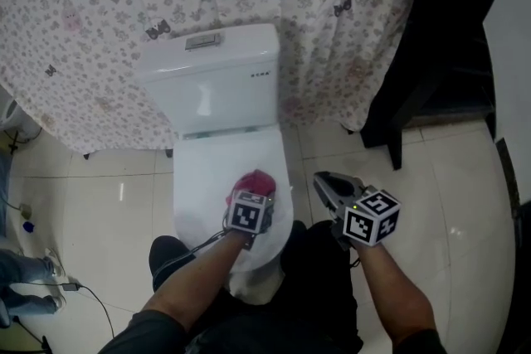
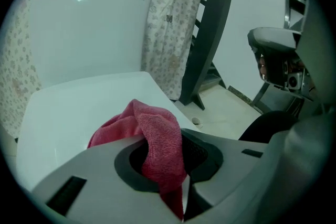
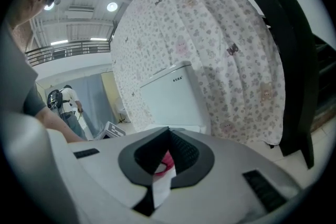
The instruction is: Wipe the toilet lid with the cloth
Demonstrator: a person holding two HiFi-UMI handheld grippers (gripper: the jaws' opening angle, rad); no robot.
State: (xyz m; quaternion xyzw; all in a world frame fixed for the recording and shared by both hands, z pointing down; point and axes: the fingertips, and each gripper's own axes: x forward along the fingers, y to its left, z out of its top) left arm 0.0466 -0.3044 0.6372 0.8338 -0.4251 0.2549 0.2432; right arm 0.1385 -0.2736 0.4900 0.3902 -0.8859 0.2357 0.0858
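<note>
floral curtain (image 1: 91, 37), glossy pale floor tiles (image 1: 452, 178), dark stand (image 1: 431, 87)

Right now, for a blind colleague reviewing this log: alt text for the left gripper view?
The left gripper has its grey jaws shut on a crumpled red terry cloth resting on the closed white toilet lid. Behind stand the white cistern and a floral curtain.

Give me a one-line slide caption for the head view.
Left gripper holds a crumpled pink terry cloth on the closed white toilet lid; right gripper hovers shut beside it.
</note>
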